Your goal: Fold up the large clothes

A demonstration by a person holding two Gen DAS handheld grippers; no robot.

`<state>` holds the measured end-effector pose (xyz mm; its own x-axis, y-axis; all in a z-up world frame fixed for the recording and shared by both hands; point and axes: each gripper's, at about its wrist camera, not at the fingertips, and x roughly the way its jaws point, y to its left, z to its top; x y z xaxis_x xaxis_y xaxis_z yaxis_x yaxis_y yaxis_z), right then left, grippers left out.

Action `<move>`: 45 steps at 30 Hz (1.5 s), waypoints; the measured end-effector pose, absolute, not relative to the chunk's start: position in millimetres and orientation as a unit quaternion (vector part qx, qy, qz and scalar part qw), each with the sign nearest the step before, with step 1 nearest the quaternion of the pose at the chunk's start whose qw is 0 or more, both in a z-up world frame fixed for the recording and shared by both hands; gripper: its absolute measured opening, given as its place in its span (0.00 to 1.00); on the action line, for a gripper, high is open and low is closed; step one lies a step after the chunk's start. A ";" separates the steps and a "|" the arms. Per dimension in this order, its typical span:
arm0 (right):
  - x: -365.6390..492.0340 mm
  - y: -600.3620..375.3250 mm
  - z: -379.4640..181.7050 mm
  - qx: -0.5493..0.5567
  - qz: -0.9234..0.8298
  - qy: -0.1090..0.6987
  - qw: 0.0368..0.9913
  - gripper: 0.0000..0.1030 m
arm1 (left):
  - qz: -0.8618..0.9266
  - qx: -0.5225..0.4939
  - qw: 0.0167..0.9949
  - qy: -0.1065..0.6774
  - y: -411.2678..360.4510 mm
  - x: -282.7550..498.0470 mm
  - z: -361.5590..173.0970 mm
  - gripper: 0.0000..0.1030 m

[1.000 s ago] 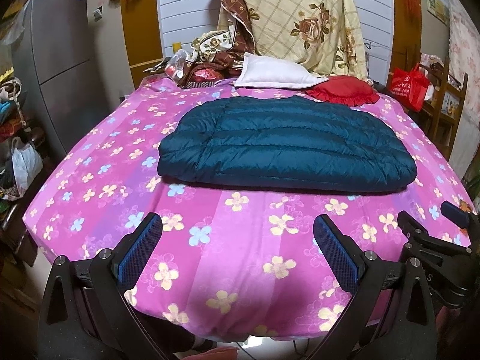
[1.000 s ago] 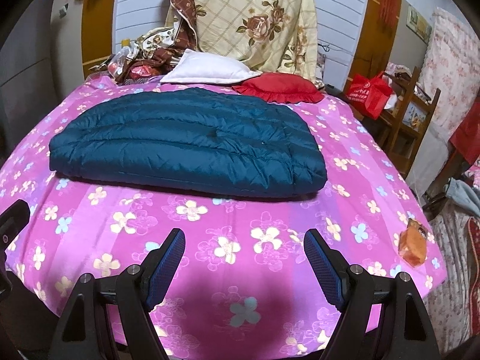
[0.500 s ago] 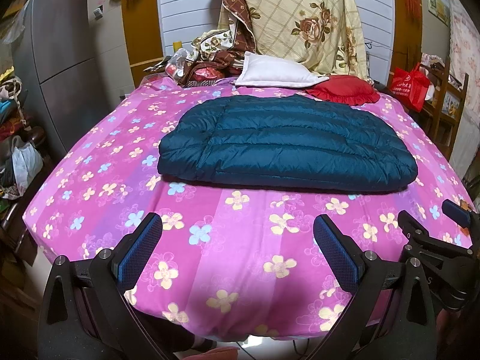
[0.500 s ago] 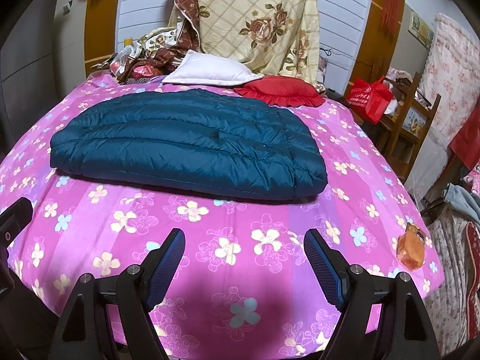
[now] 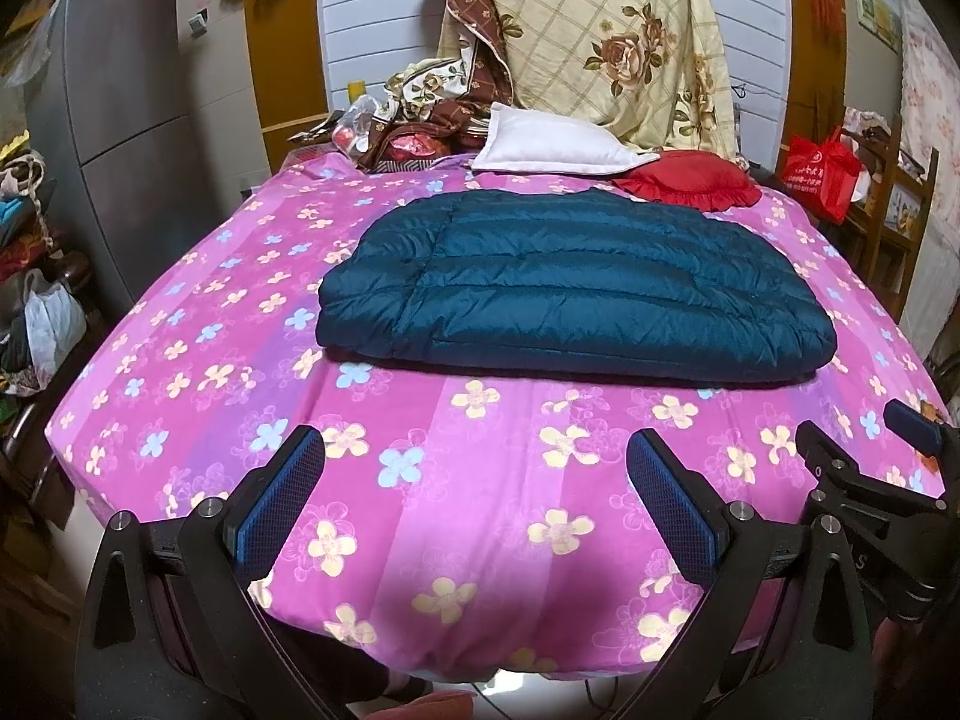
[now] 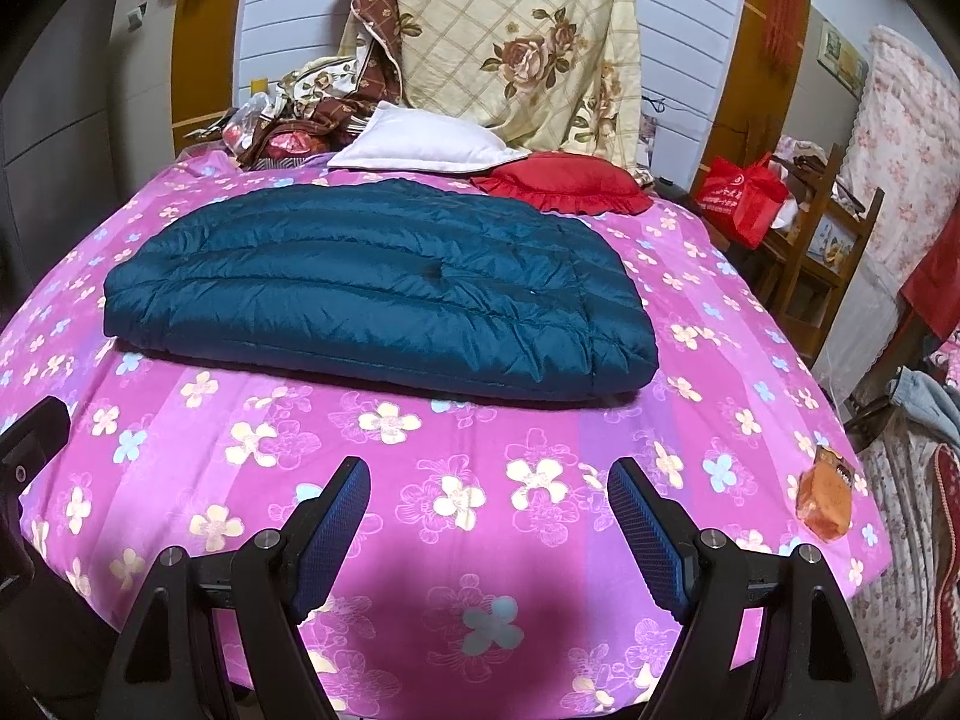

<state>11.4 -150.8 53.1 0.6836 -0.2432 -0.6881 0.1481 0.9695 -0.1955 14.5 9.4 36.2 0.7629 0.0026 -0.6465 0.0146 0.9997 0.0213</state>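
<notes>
A dark teal quilted down jacket lies folded into a flat rectangle in the middle of the pink flowered bed sheet; it also shows in the right wrist view. My left gripper is open and empty above the near bed edge, well short of the jacket. My right gripper is open and empty, also near the front edge, apart from the jacket. The right gripper shows at the right edge of the left wrist view.
A white pillow, a red cushion and a heap of patterned bedding lie at the head of the bed. An orange packet sits at the bed's right edge. A red bag and wooden shelf stand right; a grey fridge left.
Both cameras have drifted slightly; the jacket and both open grippers stay as they were.
</notes>
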 end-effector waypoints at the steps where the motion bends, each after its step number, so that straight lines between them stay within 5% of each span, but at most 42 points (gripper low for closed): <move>1: 11.4 -150.8 53.2 -0.061 -0.106 0.384 0.915 0.77 | -0.004 0.013 0.938 0.345 9.5 14.1 35.7 0.98; 45: 15.0 -151.6 45.9 -0.038 -0.088 0.393 0.915 0.77 | 0.002 0.023 0.930 0.368 14.5 25.7 20.4 0.98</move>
